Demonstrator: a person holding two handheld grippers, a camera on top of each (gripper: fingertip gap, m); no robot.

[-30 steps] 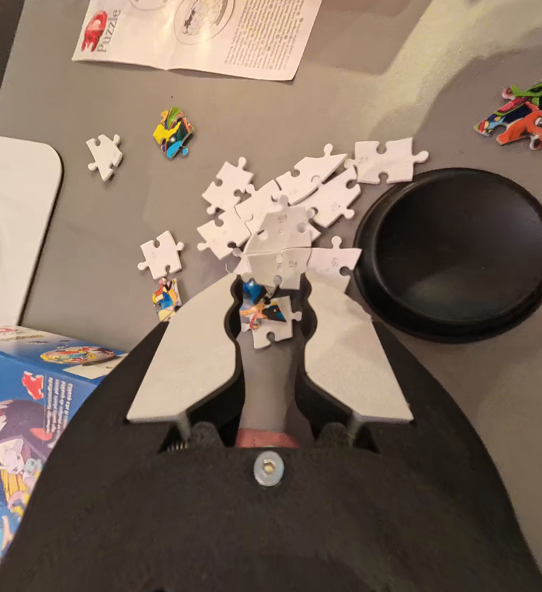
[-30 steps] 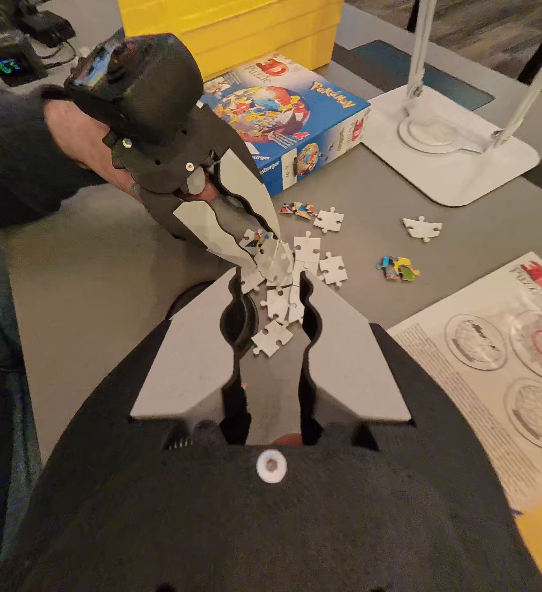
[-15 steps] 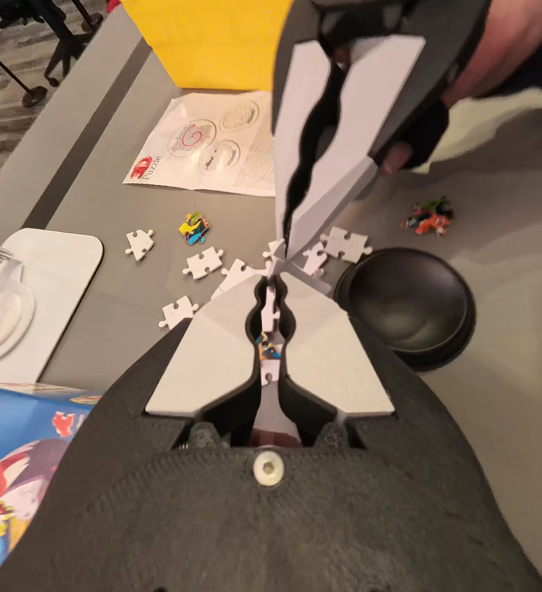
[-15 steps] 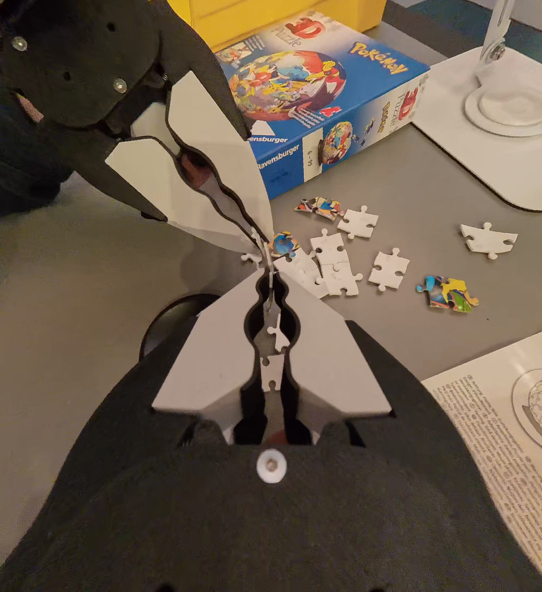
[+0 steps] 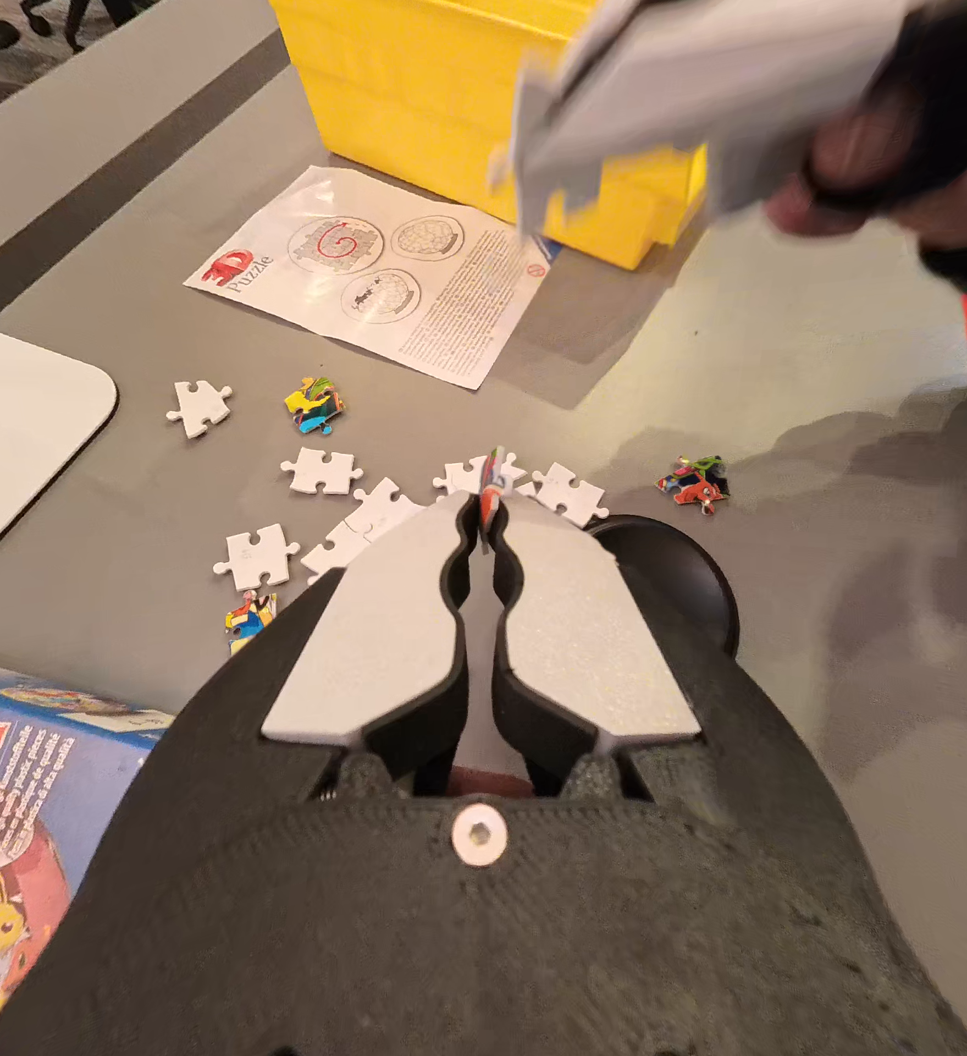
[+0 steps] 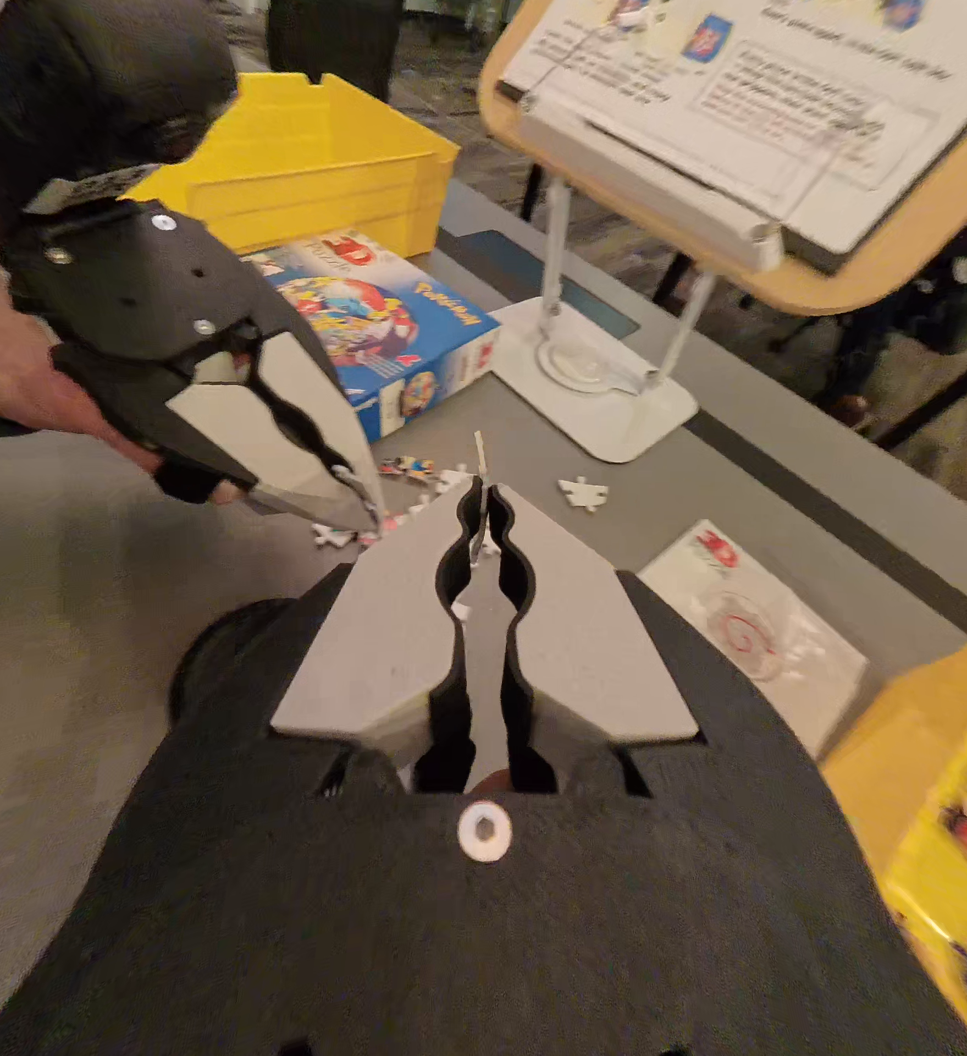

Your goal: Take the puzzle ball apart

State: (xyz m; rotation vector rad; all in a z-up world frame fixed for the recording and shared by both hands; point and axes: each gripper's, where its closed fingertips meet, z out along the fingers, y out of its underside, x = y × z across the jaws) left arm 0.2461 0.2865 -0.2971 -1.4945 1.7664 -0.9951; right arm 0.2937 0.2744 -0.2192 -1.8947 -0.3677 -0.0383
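- Your left gripper (image 5: pixel 489 506) is clenched on a colourful puzzle fragment (image 5: pixel 492 486), held edge-on at the very tips, just above the grey table (image 5: pixel 98 514).
- Your right gripper (image 6: pixel 484 494) is likewise pinched on a thin white puzzle piece (image 6: pixel 480 451), which stands upright out of the tips, well above the table.
- Just beside your left gripper's right finger sits the black round stand (image 5: pixel 681 571), partly hidden behind that finger.
- Loose white pieces (image 5: pixel 324 470) lie face-down around the left gripper's tips; one printed piece (image 5: pixel 249 617) lies near the left finger, another printed cluster (image 5: pixel 695 486) lies beyond the stand.
- At your near left is the blue puzzle box (image 5: pixel 12 800).
- Farther out, a single white piece (image 5: pixel 198 407) and a yellow-green printed piece (image 5: pixel 315 404) lie side by side, apart.
- Beyond them the folded instruction sheet (image 5: pixel 389 274) lies flat, its far corner touching the yellow bin (image 5: pixel 441 103).
- The white base (image 6: pixel 589 377) of a document stand sits to the far side of the box.
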